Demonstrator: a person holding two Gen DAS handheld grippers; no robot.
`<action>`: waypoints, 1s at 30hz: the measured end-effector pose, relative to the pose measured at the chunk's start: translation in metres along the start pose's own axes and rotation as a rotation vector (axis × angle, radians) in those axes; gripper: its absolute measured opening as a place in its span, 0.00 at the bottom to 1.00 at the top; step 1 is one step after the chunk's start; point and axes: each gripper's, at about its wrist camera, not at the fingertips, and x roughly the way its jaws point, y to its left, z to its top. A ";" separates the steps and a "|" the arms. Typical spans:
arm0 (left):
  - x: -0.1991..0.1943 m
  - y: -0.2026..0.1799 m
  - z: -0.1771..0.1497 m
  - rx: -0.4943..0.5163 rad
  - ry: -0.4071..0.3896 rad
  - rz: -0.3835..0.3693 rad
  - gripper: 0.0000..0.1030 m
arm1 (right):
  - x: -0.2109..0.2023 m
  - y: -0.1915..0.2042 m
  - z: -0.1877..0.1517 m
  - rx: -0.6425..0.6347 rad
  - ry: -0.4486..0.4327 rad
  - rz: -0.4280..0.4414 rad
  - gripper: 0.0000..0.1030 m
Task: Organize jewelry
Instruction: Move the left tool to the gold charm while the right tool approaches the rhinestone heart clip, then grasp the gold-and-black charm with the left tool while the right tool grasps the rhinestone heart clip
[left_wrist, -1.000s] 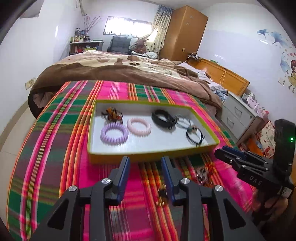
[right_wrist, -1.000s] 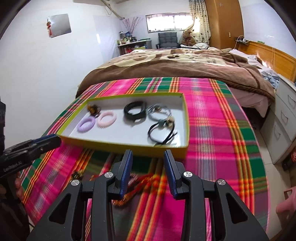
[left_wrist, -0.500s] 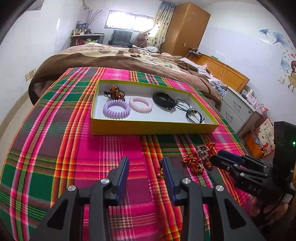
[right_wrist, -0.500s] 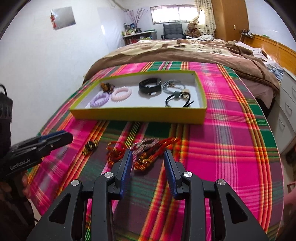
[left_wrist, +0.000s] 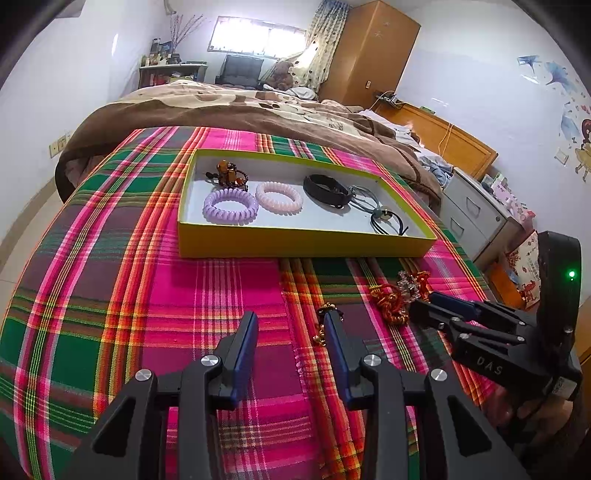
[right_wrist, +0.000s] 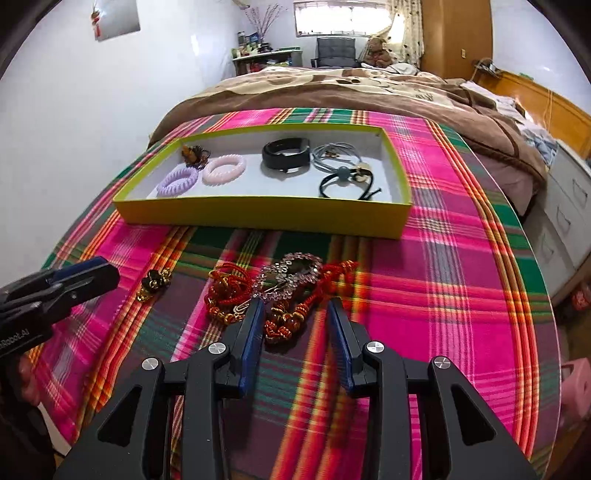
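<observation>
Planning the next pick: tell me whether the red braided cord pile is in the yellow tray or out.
Out. The red cord pile lies on the plaid cloth in front of the yellow tray.

Yellow-walled tray, white inside, on the plaid cloth: holds a purple coil band, pink coil band, amber bead piece, black strap, grey and black hair ties. Loose before it: tangled red cords and crystal bracelet; small gold-black ornament apart to their left.
</observation>
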 end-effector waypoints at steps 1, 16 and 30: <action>0.001 0.000 0.000 0.000 0.001 0.000 0.36 | -0.001 -0.003 0.000 0.007 -0.001 -0.009 0.35; 0.012 -0.012 -0.002 0.028 0.035 0.011 0.36 | -0.012 -0.040 0.001 0.031 -0.026 -0.070 0.35; 0.022 -0.025 -0.004 0.082 0.059 0.006 0.39 | -0.002 -0.031 0.015 -0.045 -0.007 -0.089 0.35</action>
